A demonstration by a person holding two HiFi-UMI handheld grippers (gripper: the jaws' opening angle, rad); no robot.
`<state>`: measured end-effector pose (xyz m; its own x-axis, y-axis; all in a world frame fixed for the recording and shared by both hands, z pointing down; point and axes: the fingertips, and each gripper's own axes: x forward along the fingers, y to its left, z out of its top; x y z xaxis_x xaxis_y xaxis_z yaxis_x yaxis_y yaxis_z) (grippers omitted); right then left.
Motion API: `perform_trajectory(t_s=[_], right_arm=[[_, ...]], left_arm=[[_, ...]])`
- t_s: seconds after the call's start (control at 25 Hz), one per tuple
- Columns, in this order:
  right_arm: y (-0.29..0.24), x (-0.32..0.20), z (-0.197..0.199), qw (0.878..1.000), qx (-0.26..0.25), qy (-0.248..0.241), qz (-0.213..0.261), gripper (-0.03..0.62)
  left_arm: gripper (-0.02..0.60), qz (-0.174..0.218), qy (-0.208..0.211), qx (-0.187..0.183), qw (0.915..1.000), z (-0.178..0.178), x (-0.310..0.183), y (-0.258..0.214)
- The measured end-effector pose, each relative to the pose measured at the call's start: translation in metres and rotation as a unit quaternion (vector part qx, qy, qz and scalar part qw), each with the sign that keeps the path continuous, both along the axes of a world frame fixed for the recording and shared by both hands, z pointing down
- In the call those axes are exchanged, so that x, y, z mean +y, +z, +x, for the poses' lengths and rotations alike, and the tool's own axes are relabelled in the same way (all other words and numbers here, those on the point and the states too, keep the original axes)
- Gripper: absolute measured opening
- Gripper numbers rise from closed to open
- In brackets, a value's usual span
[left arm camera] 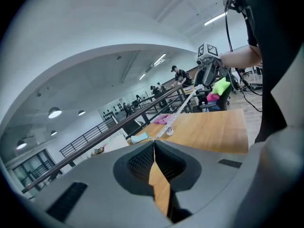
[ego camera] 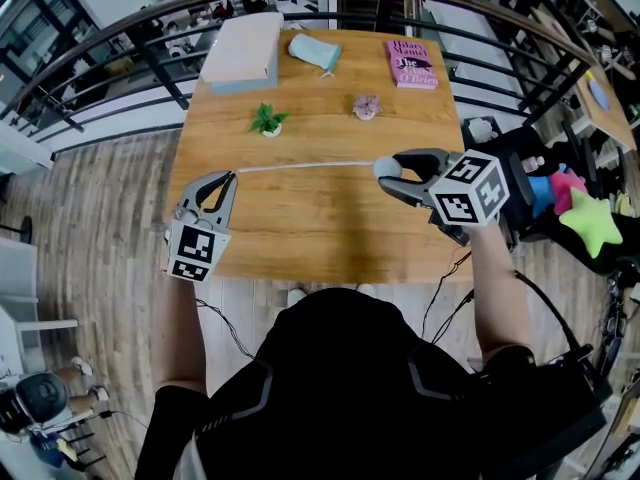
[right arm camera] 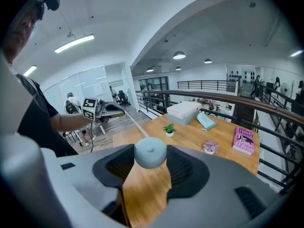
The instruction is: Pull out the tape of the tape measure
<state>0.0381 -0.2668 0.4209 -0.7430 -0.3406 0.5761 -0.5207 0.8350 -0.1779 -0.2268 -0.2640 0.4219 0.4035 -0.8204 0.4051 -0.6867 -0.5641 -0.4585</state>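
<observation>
The wooden worktop (ego camera: 320, 223) is read here as a dial in the head view. A pale flat box (ego camera: 242, 52) lies at 11 o'clock and a teal pouch (ego camera: 315, 51) lies at 12. A pink book (ego camera: 411, 64) lies at 1 o'clock. Closer to the middle, a small potted plant (ego camera: 267, 121) stands toward 11 and a little pink ornament (ego camera: 367, 107) stands toward 1. Both sit on the far side of the tape, apart from it. A dark railing (right arm camera: 223, 97) curves round the far edge. Off the worktop at 3 o'clock, a green star toy (ego camera: 590, 220) rests with other bright soft toys.

The tape (ego camera: 305, 166) is pulled out in a taut, nearly level line above the bare wood of the near half, running from 9 o'clock to 3.

The left gripper (ego camera: 231, 177) is at the 9 o'clock edge. Its jaws are pressed together with no gap at the tips, and they pinch the free end of the tape.

The right gripper (ego camera: 389, 170) is held at 3 o'clock. Its jaws stand moderately apart and clamp the round grey-blue tape measure case (right arm camera: 150, 154) between the pads near the tips. The tape leaves the case toward the other gripper.
</observation>
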Motion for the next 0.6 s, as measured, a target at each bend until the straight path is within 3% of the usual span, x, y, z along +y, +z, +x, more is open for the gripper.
perform_trajectory(t_s=[0.6], right_arm=[[0.024, -0.011, -0.004, 1.000, 0.002, 0.004, -0.012, 0.224]], left_arm=[[0.034, -0.024, -0.007, 0.020, 0.9995, -0.002, -0.005, 0.020]])
